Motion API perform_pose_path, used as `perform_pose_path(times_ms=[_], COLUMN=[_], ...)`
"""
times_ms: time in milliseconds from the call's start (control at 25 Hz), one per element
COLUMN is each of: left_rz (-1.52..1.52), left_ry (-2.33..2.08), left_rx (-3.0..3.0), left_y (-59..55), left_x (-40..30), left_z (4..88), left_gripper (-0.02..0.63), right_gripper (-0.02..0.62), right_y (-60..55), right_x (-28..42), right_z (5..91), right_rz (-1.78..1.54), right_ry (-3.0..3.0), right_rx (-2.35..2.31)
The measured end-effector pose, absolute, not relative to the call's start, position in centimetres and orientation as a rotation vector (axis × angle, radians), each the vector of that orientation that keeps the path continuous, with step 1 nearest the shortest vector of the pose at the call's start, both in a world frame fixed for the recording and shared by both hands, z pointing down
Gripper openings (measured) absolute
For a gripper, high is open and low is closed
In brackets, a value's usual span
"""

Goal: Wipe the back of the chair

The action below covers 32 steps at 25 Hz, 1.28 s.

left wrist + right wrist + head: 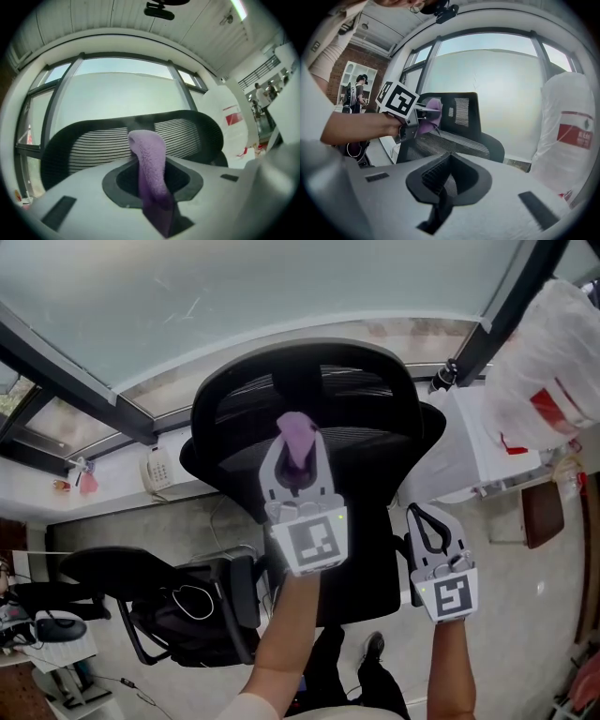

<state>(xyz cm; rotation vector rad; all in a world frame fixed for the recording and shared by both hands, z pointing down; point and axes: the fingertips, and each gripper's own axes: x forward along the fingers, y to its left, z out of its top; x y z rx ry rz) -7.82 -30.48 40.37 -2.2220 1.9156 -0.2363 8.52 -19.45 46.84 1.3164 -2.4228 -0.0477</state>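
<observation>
Purple cloth (pixel 298 427) is pinched in the left gripper (pixel 300 454), jaws closed on it, loose end poking out past the tips. The cloth sits over the mesh of the black chair back (pixel 366 381), below its top rim, about mid-width; contact with the mesh is not clear. Bare mesh runs both ways from the cloth to the back's left and right edges. Right gripper (pixel 424 521) is low beside the seat's right edge, off the back, jaws together on nothing.

Left gripper view only: cloth tip lines up with the back's centre strip, window glass (pixel 234 287) behind. Right gripper view only: left gripper seen side-on at the back's front face, and a person (pixel 358 91) stands far left.

Nearby: white plastic bag (pixel 553 371) past the back's right edge, dark window frame bar (pixel 511 306), phone (pixel 157 470) on the sill, second black chair (pixel 187 601) lower left.
</observation>
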Motion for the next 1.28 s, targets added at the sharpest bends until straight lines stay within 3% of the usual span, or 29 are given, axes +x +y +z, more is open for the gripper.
perform_pose_path(times_ms=[240,440,640,960,1280], left_rz=[-0.148,-0.15,-0.204,-0.246,-0.306], left_ry=[1.703,1.674,1.764,1.989,2.052], left_rx=[-2.415,-2.421,-2.379,-2.156,-2.104], left_y=[-30.3,-30.2,-30.8,-29.9,-28.0], left_x=[3.0,3.3,-0.7,-13.9,-17.1], left_z=[39.7,39.9,40.6,41.7,42.2], left_gripper=[0.107,0.107,0.107,0.106,0.104], right_gripper=[-0.005,-0.005,-0.005,-0.005,-0.005], right_y=[-19.2,-19.0,-19.1,-18.8,-17.3], right_x=[10.7,11.0,9.5,7.4,6.5], right_z=[47.1,47.2,46.6,45.8,43.7], right_rz=[-0.034,-0.032,-0.046,-0.075,-0.111], right_ry=[-2.388,-2.385,-2.404,-2.446,-2.484], right_rx=[1.358,1.361,1.334,1.282,1.252])
